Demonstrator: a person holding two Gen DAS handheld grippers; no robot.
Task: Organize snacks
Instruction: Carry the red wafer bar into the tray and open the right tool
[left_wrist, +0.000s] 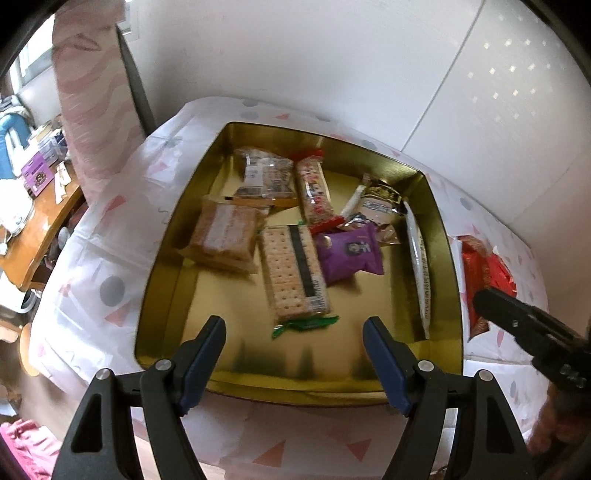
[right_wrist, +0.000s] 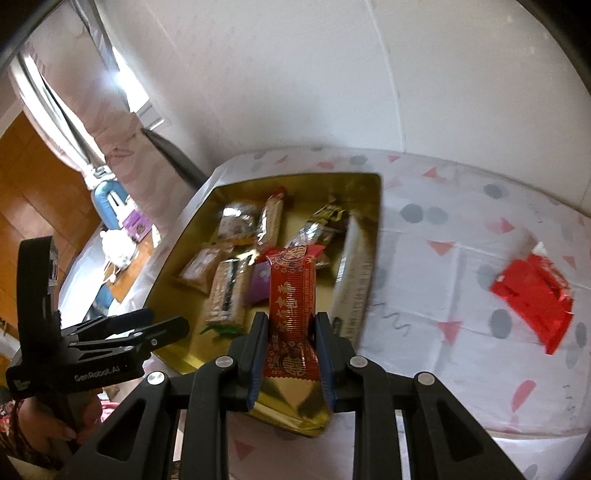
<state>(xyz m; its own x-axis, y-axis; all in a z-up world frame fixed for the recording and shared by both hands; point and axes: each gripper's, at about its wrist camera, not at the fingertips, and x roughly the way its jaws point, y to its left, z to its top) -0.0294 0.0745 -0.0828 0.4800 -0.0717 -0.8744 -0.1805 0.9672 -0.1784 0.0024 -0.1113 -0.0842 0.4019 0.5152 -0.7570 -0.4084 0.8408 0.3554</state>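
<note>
Right wrist view shows the right gripper (right_wrist: 291, 343) with its jaws clamped on a red snack bar (right_wrist: 291, 291), held by its lower end and carried above the near edge of the gold tin (right_wrist: 373, 206), just over its right-hand side. The left gripper (left_wrist: 293, 347) hangs over the tin's near edge with its jaws apart and nothing between them.

From where I stand, the bar could slip, since only its tail is pinched and the wrapper looks slick. Let go too early, it would land on the tin's rim or on the tabletop (right_wrist: 461, 221) beside it. The two grippers are close and could knock together.

Count: one tin, about nine packets inside it, one bar in the jaws, one red packet (right_wrist: 532, 295) out on the tabletop near its right edge.
</note>
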